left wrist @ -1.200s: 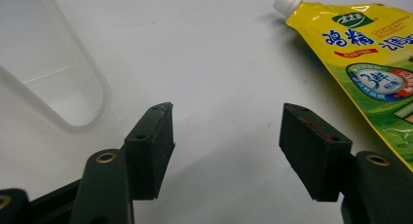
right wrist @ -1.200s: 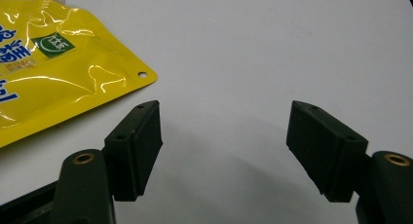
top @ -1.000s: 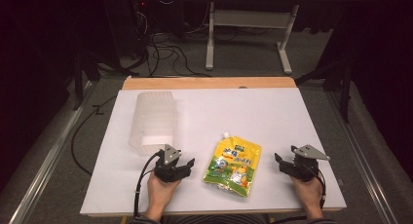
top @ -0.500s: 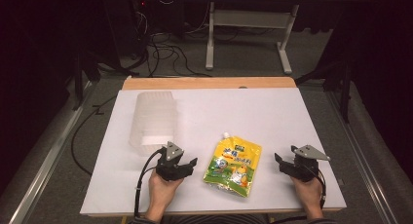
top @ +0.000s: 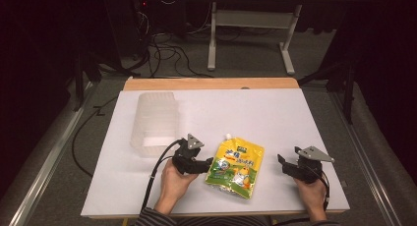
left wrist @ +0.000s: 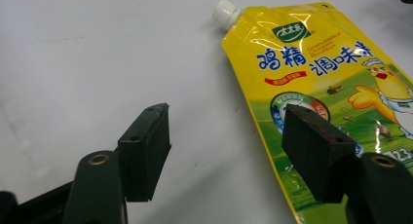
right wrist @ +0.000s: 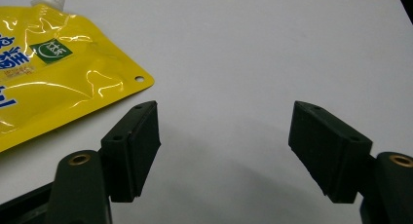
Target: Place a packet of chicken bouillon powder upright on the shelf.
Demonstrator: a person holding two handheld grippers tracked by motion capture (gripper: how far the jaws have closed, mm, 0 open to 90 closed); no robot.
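From above: yellow pouch (top: 235, 163) lying flat on the white table (top: 275, 118) near its front edge, between the two hands, white cap pointing away. Left gripper (top: 206, 165) just beside the pouch's left edge, jaws wide and just opened further, nothing held. Right gripper (top: 282, 164) well apart on the other side, also open and empty. Clear plastic box (top: 153, 122) standing behind the left hand. Probably the approach step, a grasp of the pouch not yet made.

From the left gripper view: one jaw over the pouch (left wrist: 331, 87), the other over bare table, the pouch's edge between them but no pad pressing on it. Next move, by judgement: going lower and closing on this thin edge, which may slip.

From the right gripper view: jaws spread over bare table, pouch corner (right wrist: 58, 73) to the left. Much free room ahead and to the right; front edge of the table close behind the hands.
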